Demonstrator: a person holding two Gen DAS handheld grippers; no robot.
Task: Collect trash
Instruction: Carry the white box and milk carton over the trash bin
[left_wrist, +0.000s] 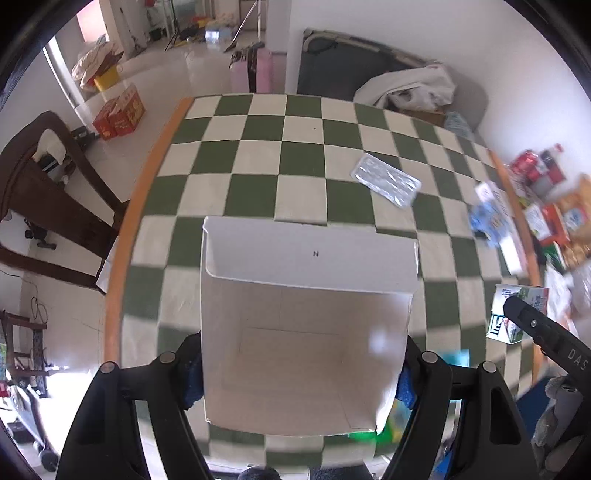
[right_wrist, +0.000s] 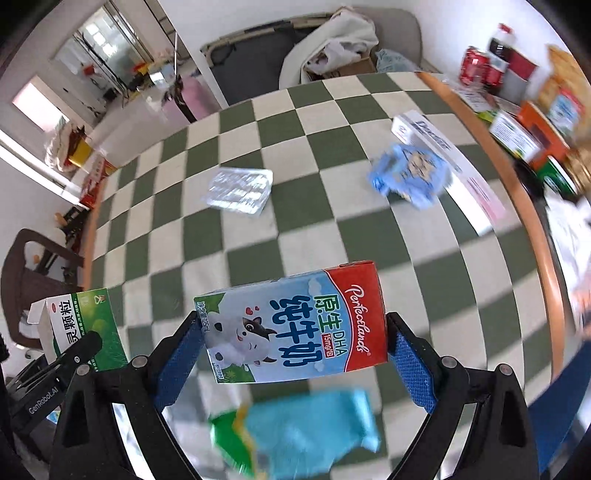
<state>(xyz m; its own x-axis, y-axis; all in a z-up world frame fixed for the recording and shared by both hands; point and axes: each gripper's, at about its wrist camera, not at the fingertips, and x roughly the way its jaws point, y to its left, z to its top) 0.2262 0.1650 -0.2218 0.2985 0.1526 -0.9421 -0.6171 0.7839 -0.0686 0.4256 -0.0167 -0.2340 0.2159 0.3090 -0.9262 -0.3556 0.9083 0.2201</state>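
My left gripper (left_wrist: 299, 369) is shut on an open white carton box (left_wrist: 303, 332), its blue pads pressing both side walls; I look into its hollow inside. From the right wrist view this box (right_wrist: 85, 328) shows a green printed face at the left edge. My right gripper (right_wrist: 295, 332) is shut on a small milk carton (right_wrist: 295, 325) with a cartoon cow, held sideways above the checked tablecloth (right_wrist: 332, 236). That milk carton (left_wrist: 517, 314) also appears at the right of the left wrist view, behind a black finger.
On the cloth lie a silver blister pack (right_wrist: 238, 190), a crumpled blue wrapper (right_wrist: 410, 173), a long white box (right_wrist: 443, 162) and a blurred blue and green packet (right_wrist: 303, 428). Beyond the table's right edge stand boxes and cans (right_wrist: 517, 122). A dark chair (left_wrist: 48, 192) stands left.
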